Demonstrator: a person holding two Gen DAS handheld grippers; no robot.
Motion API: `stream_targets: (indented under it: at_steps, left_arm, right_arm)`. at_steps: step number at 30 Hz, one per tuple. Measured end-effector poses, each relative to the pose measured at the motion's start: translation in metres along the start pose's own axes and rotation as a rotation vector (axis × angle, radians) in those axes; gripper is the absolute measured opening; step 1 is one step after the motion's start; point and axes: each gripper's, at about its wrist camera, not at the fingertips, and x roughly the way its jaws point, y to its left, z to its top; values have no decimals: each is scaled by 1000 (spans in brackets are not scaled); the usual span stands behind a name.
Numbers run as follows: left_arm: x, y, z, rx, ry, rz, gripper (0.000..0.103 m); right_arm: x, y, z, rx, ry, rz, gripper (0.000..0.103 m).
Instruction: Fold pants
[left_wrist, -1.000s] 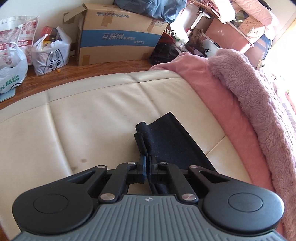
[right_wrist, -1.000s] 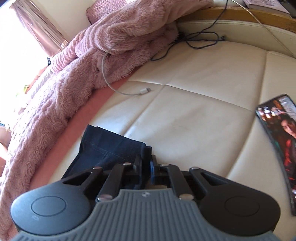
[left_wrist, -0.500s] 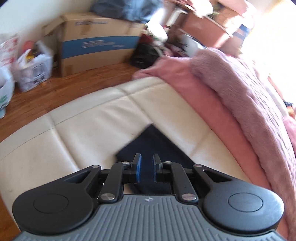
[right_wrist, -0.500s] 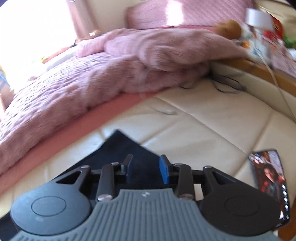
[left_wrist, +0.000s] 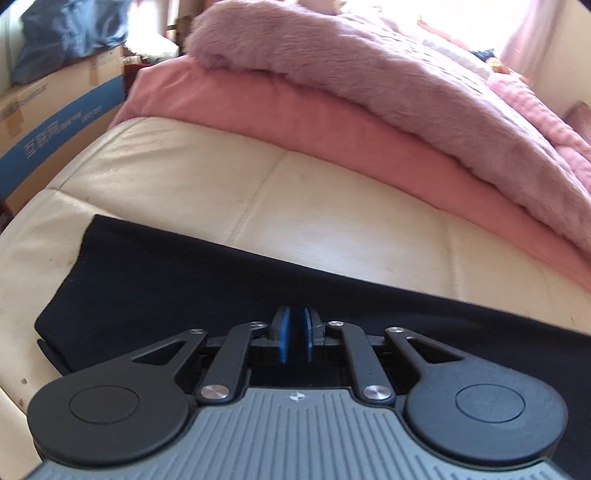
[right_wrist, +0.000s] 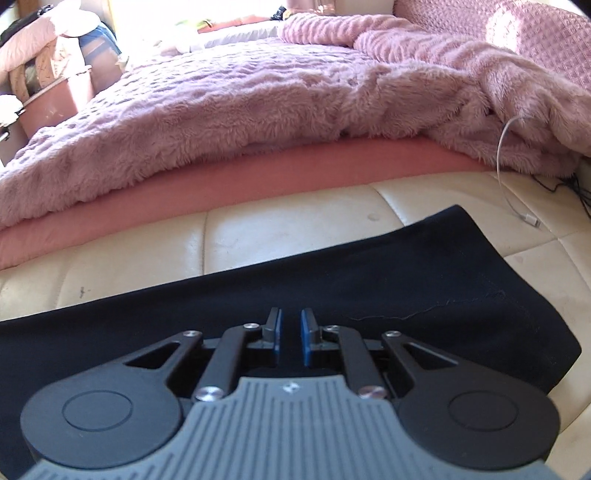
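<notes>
The pants (left_wrist: 258, 291) lay flat as a long dark band across the cream cushioned bed edge (left_wrist: 207, 184), running from left to right close to both cameras. In the left wrist view their left end stopped short of the cushion's left edge; in the right wrist view the other end of the pants (right_wrist: 461, 295) reached near a white charging cable (right_wrist: 517, 206) lying on the cushion.

The left hand-held gripper (left_wrist: 295, 332) hung over the pants with its blue pads a narrow gap apart and no cloth caught between them. The right hand-held gripper (right_wrist: 290, 334) was also over the pants; its jaws had just been closing, a small gap remained between the pads, and nothing was pinched there.

Beyond the pants, on the far side, a pink sheet (left_wrist: 332, 122) and a fluffy mauve blanket (right_wrist: 240, 110) were heaped on the bed. At the far left of the left wrist view stood a cardboard box (left_wrist: 55, 122) with a blue stripe.
</notes>
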Motion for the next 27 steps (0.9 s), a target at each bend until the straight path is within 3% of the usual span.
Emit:
stream_targets:
  at_steps: [3,7,10,13,17,21,27]
  left_arm:
    - [4,21,15,-40,-36,33,10]
    - [12,41,31,-63,-56,148,8]
    - [0,55,37,-120,-70,178,11]
    - [-30,72,33,-186,-110,144,21]
    - [-63,103,18,-327,-97,119,26]
    - [-80,138,-12,-527,-90,63,48]
    - [-75,166,-44,-749,-113,-38,49]
  right_arm:
    - [9,-5,-4,2,29,-14,6]
    - [9,-10,-11,14,22,-17,4]
    - [2,2,-6,-10,23,-22,6]
    - [-12,26,-6,-45,-3,54,6]
    - [-25,72,-21,-133,12,171,6]
    - [-31,106,-44,-183,58,235,6]
    - [-54,130,-71,-277,89,269,8]
